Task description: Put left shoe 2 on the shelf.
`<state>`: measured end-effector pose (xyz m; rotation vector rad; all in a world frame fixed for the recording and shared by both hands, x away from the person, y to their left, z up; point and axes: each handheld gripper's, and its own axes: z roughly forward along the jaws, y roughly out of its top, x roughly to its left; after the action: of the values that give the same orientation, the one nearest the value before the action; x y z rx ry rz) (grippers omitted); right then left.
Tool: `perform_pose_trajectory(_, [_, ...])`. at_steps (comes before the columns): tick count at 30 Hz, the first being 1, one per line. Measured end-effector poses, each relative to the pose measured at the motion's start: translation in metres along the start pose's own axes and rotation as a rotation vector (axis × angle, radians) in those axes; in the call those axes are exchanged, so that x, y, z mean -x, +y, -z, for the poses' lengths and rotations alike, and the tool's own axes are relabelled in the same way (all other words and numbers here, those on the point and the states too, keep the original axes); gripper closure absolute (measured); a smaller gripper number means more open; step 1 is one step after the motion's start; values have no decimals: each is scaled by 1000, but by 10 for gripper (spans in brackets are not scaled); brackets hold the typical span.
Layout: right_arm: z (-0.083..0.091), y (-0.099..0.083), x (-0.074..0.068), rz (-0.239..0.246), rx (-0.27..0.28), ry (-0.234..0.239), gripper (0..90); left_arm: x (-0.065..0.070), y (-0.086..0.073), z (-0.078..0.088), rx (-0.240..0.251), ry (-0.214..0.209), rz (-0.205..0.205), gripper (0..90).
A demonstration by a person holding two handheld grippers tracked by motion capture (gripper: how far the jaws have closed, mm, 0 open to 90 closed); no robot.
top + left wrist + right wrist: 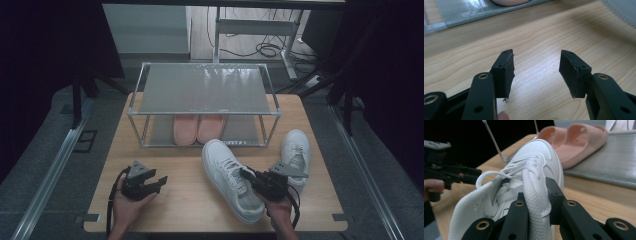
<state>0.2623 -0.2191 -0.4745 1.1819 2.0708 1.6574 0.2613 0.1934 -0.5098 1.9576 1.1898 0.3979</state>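
A white sneaker (227,177) lies on the wooden table (185,200) with its toe toward the rack. My right gripper (248,176) is shut on the sneaker's right collar wall; in the right gripper view the mesh collar (534,202) is pinched between the two black jaws of the right gripper (536,200). A second white sneaker (296,150) sits just right of it. My left gripper (159,181) rests low at the table's left front, open, with nothing but bare wood (536,37) between the jaws of the left gripper (536,72).
A metal-framed two-shelf shoe rack (205,90) stands at the back of the table. A pair of pink slippers (199,127) sits on its lower shelf, also seen as pink slippers (579,140). The left hand and its gripper (446,173) show far left.
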Motion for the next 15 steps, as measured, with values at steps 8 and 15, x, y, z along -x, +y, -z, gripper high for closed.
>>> perform_pose_trajectory(8, [7, 11, -9, -32, 66, 58, 814, -2, 0, 2, 6, 8, 4, 462])
perform_pose_trajectory(15, [9, 19, -14, -47, 108, 85, 815, -3, 0, 3, 6, 11, 7, 462])
